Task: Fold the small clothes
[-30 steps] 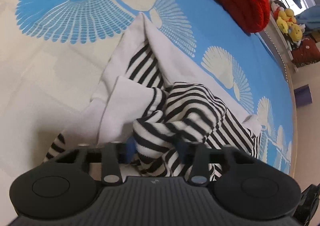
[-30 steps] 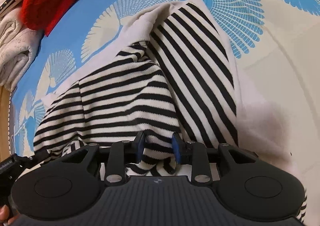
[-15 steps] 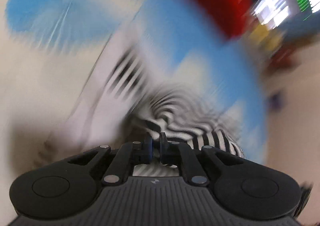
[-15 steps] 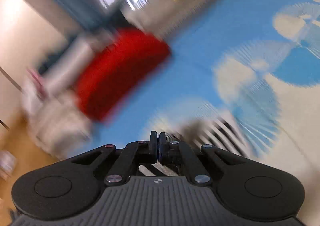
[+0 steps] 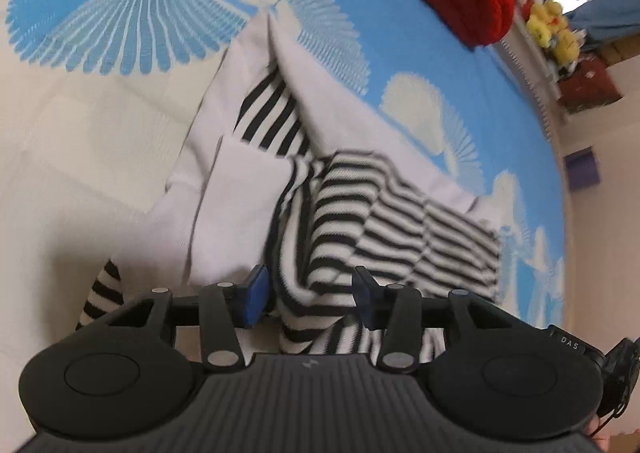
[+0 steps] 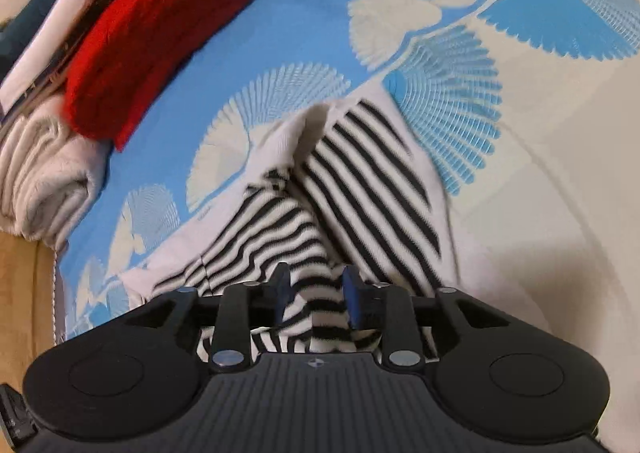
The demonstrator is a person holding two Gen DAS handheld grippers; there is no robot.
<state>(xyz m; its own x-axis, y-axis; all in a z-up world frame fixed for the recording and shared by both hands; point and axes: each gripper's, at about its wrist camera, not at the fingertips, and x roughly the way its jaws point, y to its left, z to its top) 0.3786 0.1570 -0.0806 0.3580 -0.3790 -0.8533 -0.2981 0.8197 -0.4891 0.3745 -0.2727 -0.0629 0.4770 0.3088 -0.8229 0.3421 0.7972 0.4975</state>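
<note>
Judging by its drape, the black-and-white striped knit garment (image 5: 384, 221) is light, soft and floppy, so it will sag and slide from any single pinch; take it at a firm edge, such as a hem or a cuff, and not in the loose middle. It lies part-folded on the blue-and-cream patterned bedspread (image 5: 120, 125), white panels spread flat and a striped sleeve doubled over them. Your left tool (image 5: 308, 299) hangs low over the near end of that sleeve; its jaws have just been opening and now stand about halfway apart, with a ridge of striped cloth rising between the blue pads, apparently let go. Your right tool (image 6: 316, 295) sits over the striped bunch at the garment's near edge (image 6: 320, 253); its jaws have likewise just been opening, they stand somewhat narrower, and the cloth between them looks loose, though you cannot be sure the pads are clear. The red knit (image 6: 152, 33) and a folded white towel (image 6: 44, 181) lie well apart at the bed's far side.
</note>
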